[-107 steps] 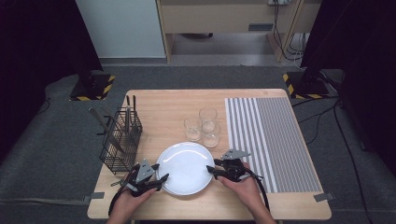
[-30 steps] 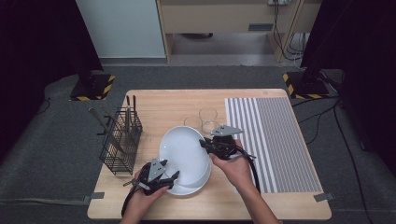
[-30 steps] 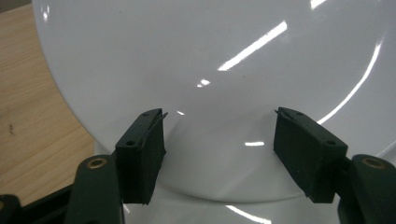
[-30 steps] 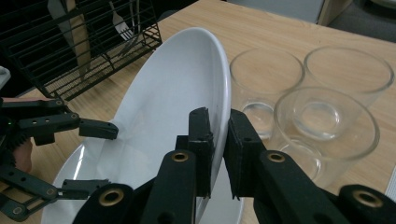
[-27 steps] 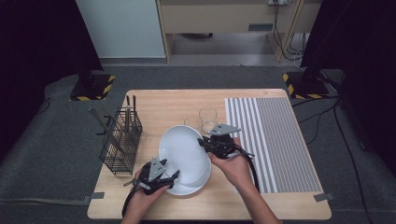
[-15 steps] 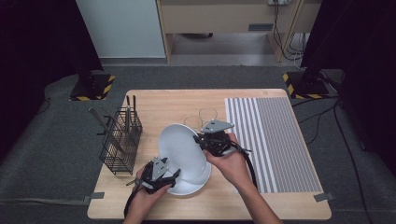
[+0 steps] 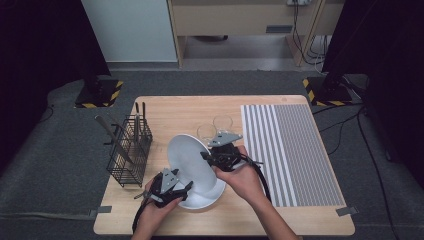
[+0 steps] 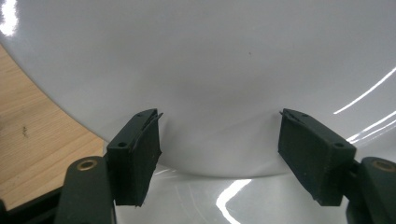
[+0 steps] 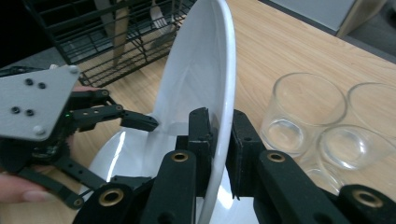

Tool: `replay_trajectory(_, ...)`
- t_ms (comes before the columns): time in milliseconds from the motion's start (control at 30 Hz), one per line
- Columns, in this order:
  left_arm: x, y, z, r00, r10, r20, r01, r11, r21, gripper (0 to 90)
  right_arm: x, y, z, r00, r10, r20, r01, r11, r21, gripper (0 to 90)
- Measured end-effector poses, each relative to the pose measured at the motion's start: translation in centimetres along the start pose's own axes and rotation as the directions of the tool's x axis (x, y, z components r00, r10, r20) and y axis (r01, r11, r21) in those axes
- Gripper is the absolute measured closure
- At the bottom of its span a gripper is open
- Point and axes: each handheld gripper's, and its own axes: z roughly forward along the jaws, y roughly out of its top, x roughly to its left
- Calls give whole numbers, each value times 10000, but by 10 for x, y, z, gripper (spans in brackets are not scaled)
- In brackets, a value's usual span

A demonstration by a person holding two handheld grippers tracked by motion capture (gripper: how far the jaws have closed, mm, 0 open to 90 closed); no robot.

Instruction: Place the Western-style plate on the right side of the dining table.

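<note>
Two white plates are seen at the near middle of the table [image 7: 300, 210]: a lower plate [image 7: 207, 200] lies flat, and an upper plate [image 7: 190, 160] is tilted nearly upright, its rim pinched between the pressed pads of the right gripper [image 9: 219, 135]. The left gripper [image 8: 219, 144] is held with jaws spread, having just been opening, facing the raised plate's surface. Three glasses [image 9: 303, 109] are noted just beside, a wire rack [image 7: 130, 147] well apart

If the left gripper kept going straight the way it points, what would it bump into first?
Probably the tilted white plate: it stands right ahead of the left gripper, whose open fingers sit just short of it; the gap is hard to judge.
</note>
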Motion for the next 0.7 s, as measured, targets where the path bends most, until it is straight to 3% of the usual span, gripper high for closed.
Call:
replay_trajectory(200, 0, 3, -3, 10000, -8, -66, 6, 9996, -276, 284, -5, 3, -2, 10000, 76, 25, -76, 9999, -85, 844)
replay_trajectory(267, 2, 5, -7, 9998, -145, -149, 139, 9990, -429, 281, -11, 9, -6, 9972, -377, 642, 373, 9993, 81, 844)
replay_trajectory(333, 3, 6, -8, 9997, -202, -132, 196, 9988, -458, 278, -17, 10, -8, 9955, -419, 855, 407, 9991, 150, 845)
replay_trajectory(467, 4, 13, -15, 9996, -240, -173, 228, 9973, -704, 276, -23, 9, -11, 9961, -355, 812, 334, 9991, 272, 844)
replay_trajectory(567, 9, 21, -18, 9998, 0, -205, -13, 9982, -600, 263, -23, 9, -11, 9960, -387, 800, 367, 9990, 260, 844)
replay_trajectory(667, 14, 25, -17, 9999, -116, -112, 111, 9986, -519, 262, -24, 10, -10, 9963, -384, 770, 362, 9989, 303, 844)
replay_trajectory(700, 16, 28, -15, 10000, 31, -86, -34, 9992, -407, 260, -24, 11, -10, 9961, -424, 774, 400, 9987, 325, 844)
